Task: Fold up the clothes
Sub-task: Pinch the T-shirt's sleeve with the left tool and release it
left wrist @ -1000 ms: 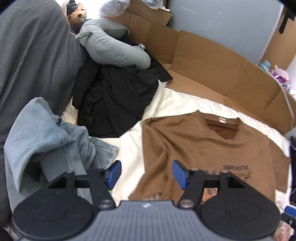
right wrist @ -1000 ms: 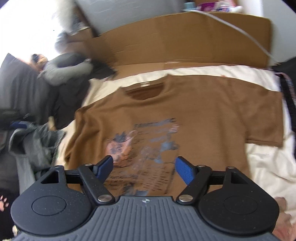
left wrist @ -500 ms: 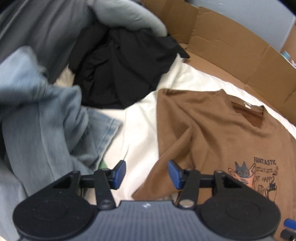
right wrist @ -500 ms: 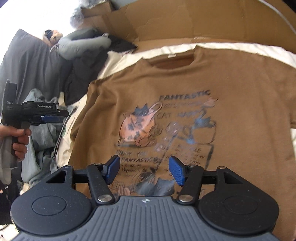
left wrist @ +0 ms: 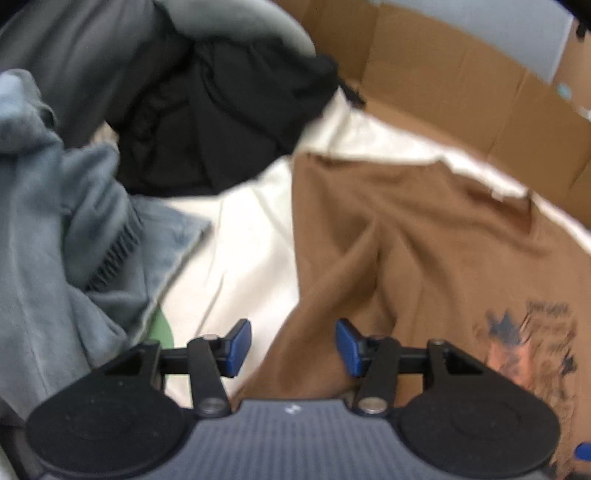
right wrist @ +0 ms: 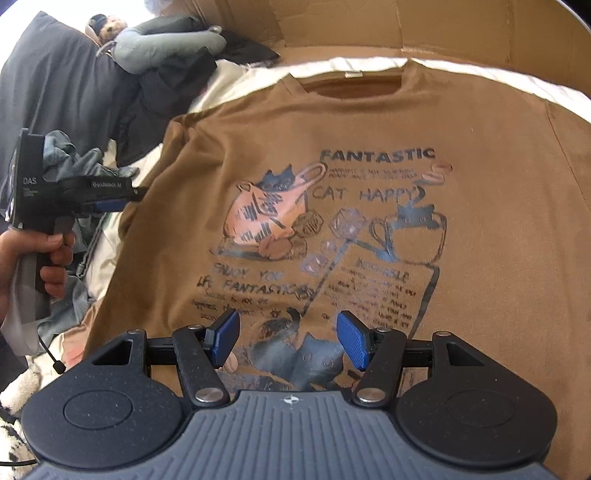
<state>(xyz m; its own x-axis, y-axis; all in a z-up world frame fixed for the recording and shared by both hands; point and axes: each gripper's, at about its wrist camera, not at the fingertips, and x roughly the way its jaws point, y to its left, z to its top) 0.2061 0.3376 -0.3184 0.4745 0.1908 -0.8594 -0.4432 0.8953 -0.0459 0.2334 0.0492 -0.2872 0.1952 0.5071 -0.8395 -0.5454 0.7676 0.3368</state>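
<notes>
A brown T-shirt with a cat and "FANTASTIC" print lies face up, spread on a cream sheet. My right gripper hovers open over the lower middle of the print, with nothing between its blue pads. My left gripper is open above the shirt's left edge, where brown cloth meets the sheet; the pads press on nothing. The shirt's left sleeve is rumpled. In the right wrist view a hand holds the left gripper at the shirt's left side.
A heap of grey-blue denim lies left of the shirt, with black clothes and a grey pillow behind it. Cardboard walls ring the far side of the sheet. A stuffed toy sits at the far left.
Both grippers have sunk closer to the shirt, which looms larger in both views. The left jaws have narrowed a little; the left gripper has come into the right wrist view.
</notes>
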